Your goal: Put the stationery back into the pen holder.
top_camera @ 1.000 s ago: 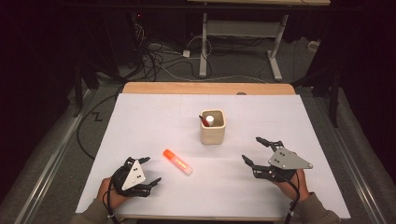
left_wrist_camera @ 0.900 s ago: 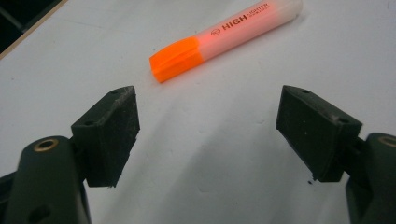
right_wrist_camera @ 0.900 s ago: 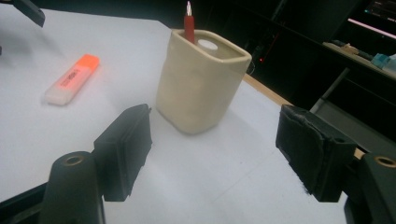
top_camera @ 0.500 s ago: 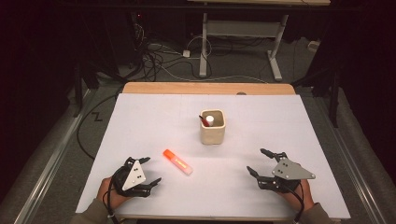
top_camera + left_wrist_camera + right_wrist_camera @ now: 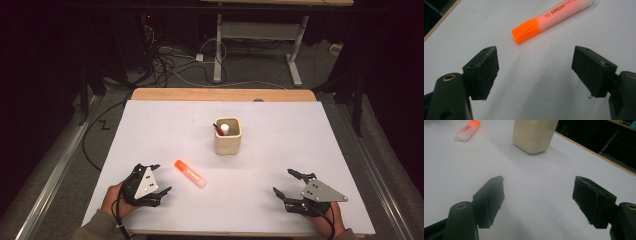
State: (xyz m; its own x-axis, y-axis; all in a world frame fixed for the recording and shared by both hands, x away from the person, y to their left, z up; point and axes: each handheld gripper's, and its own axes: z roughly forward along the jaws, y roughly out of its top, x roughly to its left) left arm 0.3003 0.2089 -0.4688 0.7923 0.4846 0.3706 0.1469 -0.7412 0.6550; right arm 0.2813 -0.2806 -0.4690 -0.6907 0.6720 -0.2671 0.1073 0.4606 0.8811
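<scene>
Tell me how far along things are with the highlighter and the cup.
One pen already stands in the beige cup. The orange highlighter lies flat on the white table, apart from the cup. The left gripper sits nearest the highlighter, jaws open around nothing; the right gripper is open too. Probably left: grasping the highlighter and dropping it into the cup.

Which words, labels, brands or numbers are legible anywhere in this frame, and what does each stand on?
"HIGH": large orange capitals on the barrel of the orange highlighter, read in the left gripper view.
Smaller print after "HIGH" on the barrel, and a small round mark ahead of it: too blurred to read.
Cream pen cup: no print on the sides that show.
</scene>
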